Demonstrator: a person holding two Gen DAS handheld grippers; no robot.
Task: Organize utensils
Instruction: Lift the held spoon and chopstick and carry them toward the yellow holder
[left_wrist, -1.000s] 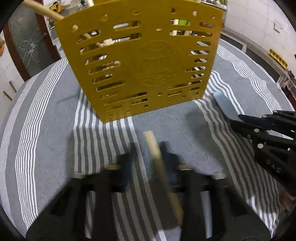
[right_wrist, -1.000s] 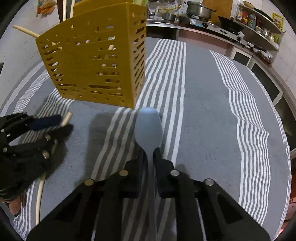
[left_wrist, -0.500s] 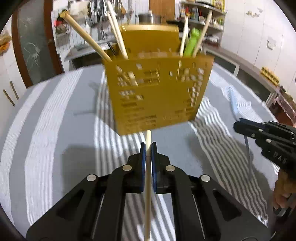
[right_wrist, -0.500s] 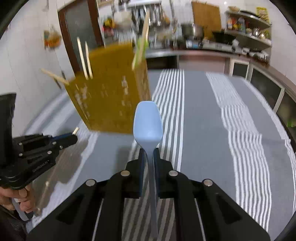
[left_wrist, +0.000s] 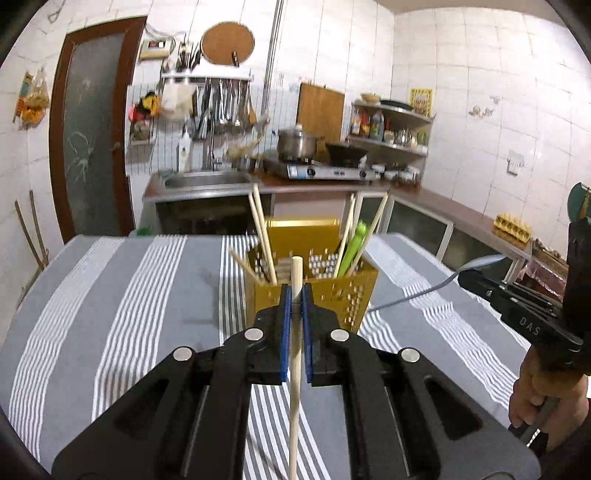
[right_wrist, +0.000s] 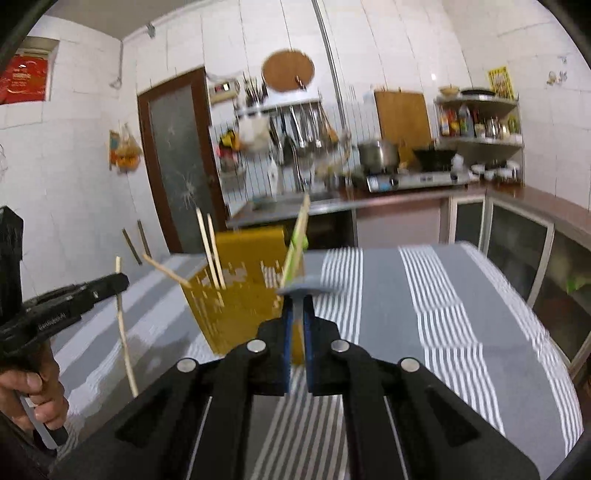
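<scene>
Left gripper (left_wrist: 294, 291) clamped on wooden chopstick (left_wrist: 294, 373), stick upright at frame centre, clear of worktop (left_wrist: 110, 295). Right gripper (right_wrist: 297, 314) pinching handle of pale blue spoon (right_wrist: 301, 286), bowl above fingertips (blurred). Yellow perforated holder (left_wrist: 347, 295) stands mid-frame on grey striped cloth, just beyond both grippers, holding chopsticks and green utensil (left_wrist: 352, 247). Kitchen counter behind.

table (left_wrist: 110, 295): grey striped cloth | yellow utensil holder (left_wrist: 354, 295) standing on it
</scene>
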